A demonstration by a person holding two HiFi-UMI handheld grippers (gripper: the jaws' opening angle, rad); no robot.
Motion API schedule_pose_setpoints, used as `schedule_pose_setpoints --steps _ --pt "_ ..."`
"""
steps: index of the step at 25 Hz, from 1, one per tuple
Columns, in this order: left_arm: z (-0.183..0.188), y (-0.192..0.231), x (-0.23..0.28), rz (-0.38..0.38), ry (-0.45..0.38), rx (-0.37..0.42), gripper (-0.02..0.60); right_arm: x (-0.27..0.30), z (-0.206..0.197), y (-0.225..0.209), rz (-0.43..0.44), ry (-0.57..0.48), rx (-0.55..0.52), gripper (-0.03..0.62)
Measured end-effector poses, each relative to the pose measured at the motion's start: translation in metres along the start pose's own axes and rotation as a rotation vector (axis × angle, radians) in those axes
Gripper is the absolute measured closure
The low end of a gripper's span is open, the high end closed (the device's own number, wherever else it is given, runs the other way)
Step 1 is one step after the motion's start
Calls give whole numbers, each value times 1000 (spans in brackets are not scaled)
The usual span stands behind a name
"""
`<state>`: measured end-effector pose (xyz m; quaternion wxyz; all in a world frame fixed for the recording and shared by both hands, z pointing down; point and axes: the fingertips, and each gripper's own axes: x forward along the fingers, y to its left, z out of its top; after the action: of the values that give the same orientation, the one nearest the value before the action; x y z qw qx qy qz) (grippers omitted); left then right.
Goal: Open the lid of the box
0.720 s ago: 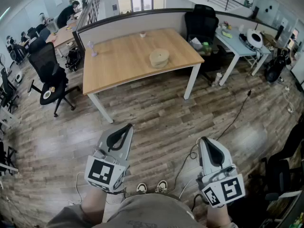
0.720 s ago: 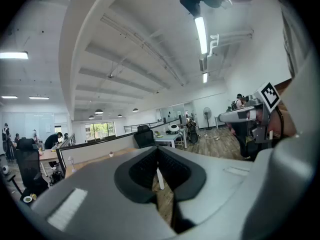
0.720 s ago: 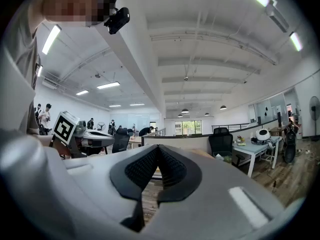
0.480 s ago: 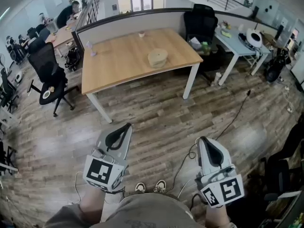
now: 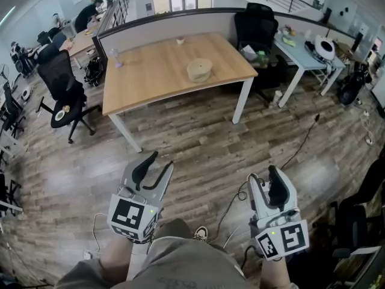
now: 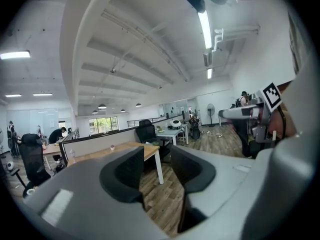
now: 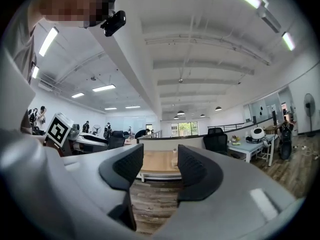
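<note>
We've got a wooden table (image 5: 150,80) on white legs, standing on plank floor (image 5: 198,143). Three things on top: a round tan box (image 5: 200,70) right of centre, a small cup (image 5: 180,41) near the far edge, and a small pale object (image 5: 116,59) by the left edge, all well apart.

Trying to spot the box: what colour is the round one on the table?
The box is pale beige, seen best in the head view.
</note>
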<state>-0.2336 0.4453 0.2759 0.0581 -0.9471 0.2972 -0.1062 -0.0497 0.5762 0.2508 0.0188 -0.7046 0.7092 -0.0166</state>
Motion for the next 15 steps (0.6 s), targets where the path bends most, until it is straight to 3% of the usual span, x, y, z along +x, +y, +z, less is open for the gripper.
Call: schedule_pose_setpoints --steps 3,15 --pt "-3 0 4 6 18 -2 379 2 -3 -7 -6 19 -8 385" --pt "-17 31 72 -11 23 -8 379 69 -31 -39 -6 98 -60 385"
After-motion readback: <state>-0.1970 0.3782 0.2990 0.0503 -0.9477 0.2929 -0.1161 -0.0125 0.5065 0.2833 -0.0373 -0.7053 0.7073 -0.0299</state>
